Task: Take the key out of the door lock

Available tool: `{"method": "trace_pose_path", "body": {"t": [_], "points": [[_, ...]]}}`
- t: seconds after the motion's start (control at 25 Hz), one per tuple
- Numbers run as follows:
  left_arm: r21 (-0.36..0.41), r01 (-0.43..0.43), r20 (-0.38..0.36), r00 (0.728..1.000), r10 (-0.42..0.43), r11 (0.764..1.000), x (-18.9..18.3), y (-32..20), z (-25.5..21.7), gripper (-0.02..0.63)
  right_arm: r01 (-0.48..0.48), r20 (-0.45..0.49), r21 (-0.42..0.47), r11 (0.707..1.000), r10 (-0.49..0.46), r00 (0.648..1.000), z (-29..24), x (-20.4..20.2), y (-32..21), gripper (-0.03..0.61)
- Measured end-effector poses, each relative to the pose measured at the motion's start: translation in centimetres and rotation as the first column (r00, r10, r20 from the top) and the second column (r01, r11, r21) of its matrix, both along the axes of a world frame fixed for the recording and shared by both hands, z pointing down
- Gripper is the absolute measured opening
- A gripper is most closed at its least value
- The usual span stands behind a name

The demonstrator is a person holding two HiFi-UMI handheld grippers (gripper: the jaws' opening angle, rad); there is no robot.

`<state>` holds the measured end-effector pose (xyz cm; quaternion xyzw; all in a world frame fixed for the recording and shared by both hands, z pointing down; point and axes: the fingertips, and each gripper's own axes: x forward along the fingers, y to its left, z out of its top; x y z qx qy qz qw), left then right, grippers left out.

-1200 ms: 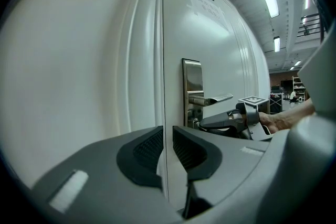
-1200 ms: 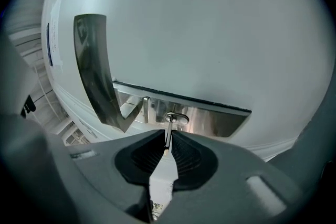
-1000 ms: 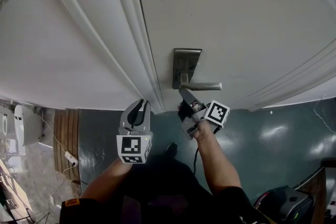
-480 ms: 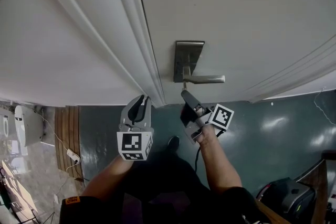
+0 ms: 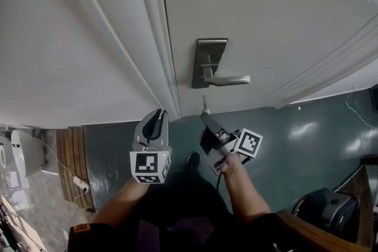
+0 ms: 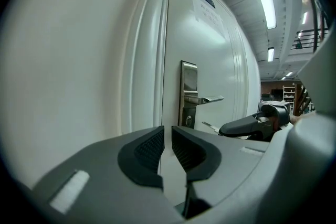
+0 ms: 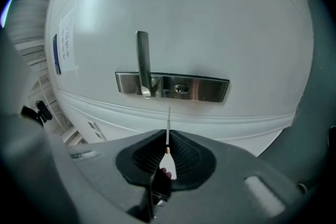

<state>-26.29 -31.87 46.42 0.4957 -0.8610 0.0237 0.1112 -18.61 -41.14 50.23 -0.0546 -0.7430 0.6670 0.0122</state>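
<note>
The right gripper's [image 5: 205, 117] ribbed black pads clenched the thin, flat metal key [image 7: 168, 119], its blade clear of the brushed-steel lock plate [image 7: 206, 89] on the smooth white door [image 7: 210, 18]. The left gripper's [image 6: 167, 135] jaws stood nearly together, empty.

White door [image 5: 266, 9], silver lock plate [image 5: 208, 55], teal floor [image 5: 307, 141]

**Both grippers forward; right clamped on key**

Left gripper [image 5: 156, 116] pointed ahead, marker cube facing the head camera. Its jaws stood all but together, with a thin slit and nothing between them. Left forearm [image 5: 117, 205] was bare and extended. Right gripper [image 5: 205, 117] angled up and leftward, pads pinched on the key [image 7: 168, 126], whose blade stuck out past the tips. Right forearm [image 5: 243, 190] was extended.
</note>
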Motion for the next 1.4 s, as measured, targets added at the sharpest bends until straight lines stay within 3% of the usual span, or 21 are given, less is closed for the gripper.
{"method": "trace_pose_path", "body": {"t": [0.36,0.56,0.76,1.08,1.4], "points": [[0.053,-0.128,0.040,0.991,0.126,0.990,2.1,4.8,-1.9,0.018,-0.071,0.029,0.062,0.995,0.070,0.997,-2.9,2.2,6.6,0.014],[0.066,-0.208,0.083,0.976,0.202,0.976,3.0,10.5,-2.6,0.018,-0.139,0.044,0.103,0.985,0.135,0.990,-4.2,3.5,12.4,0.015],[0.092,-0.286,0.069,0.957,0.280,0.954,4.4,16.6,-3.0,0.018,-0.216,0.031,0.122,0.969,0.214,0.976,-5.7,5.3,19.1,0.015],[0.095,-0.309,0.034,0.951,0.307,0.946,7.2,22.6,-2.0,0.018,-0.266,0.024,0.145,0.953,0.265,0.964,-7.3,10.0,25.6,0.015],[0.111,-0.323,0.035,0.946,0.321,0.940,14.9,25.3,-3.4,0.018,-0.263,0.060,0.161,0.951,0.257,0.965,-7.8,17.9,29.4,0.015]]}}
